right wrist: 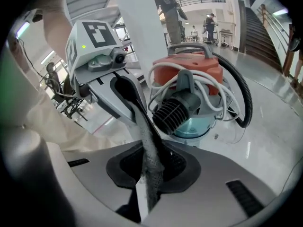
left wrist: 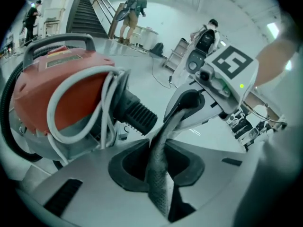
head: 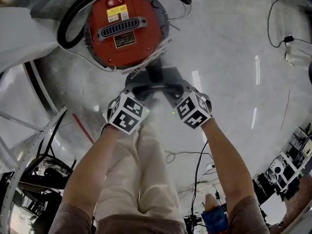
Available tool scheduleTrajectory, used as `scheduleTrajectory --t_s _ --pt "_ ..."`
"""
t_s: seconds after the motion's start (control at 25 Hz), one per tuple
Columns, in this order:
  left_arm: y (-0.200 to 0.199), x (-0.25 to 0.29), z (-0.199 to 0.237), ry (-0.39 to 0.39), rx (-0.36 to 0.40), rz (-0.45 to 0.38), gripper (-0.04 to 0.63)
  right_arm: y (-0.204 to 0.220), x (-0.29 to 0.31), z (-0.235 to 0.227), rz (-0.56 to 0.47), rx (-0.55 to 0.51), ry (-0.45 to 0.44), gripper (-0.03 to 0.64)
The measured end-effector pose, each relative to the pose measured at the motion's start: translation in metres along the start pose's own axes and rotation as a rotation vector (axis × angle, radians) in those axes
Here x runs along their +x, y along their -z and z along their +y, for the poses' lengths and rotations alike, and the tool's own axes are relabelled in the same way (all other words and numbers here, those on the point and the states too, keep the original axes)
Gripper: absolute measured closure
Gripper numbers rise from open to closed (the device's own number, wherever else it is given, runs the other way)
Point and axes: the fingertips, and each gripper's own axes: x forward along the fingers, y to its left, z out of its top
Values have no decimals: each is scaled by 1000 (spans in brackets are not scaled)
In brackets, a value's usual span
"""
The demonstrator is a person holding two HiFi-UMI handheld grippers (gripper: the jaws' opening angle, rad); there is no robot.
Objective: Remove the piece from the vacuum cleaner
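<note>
A red round vacuum cleaner (head: 124,28) stands on the floor ahead of me, with a black hose (head: 73,13) looped over it. A black ribbed cuff (left wrist: 137,115) juts from its side toward the grippers. A thin grey textured strip (left wrist: 161,150) stretches between the two grippers just in front of that cuff. My left gripper (left wrist: 158,169) is shut on one end of it. My right gripper (right wrist: 151,174) is shut on the other end of the strip (right wrist: 149,145). In the head view both grippers, left (head: 144,87) and right (head: 168,87), meet tip to tip below the vacuum.
White cord (right wrist: 208,91) is wound round the vacuum's body. Cables (head: 278,18) trail over the shiny floor. A metal rack (head: 34,165) stands at the lower left, equipment (head: 287,165) at the lower right. People (left wrist: 130,13) and a staircase (left wrist: 87,15) are far behind.
</note>
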Motion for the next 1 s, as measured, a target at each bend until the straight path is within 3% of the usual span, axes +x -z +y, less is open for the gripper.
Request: scheduleTrajectory --t_s 0.2,0.4,0.76,1.0 --pt "20 -4 -29 47 17 13 529 18 -9 29 12 7 -21 568" --pt "0 -36 -42 61 34 -2 532 -3 -42 35 -32 61 2 568" --pt "-97 -157 -67 64 205 -19 532 -104 -157 39 -151 62 29 569" --pt "-164 -241 -106 110 264 -49 534 -166 -257 49 -205 57 58 571"
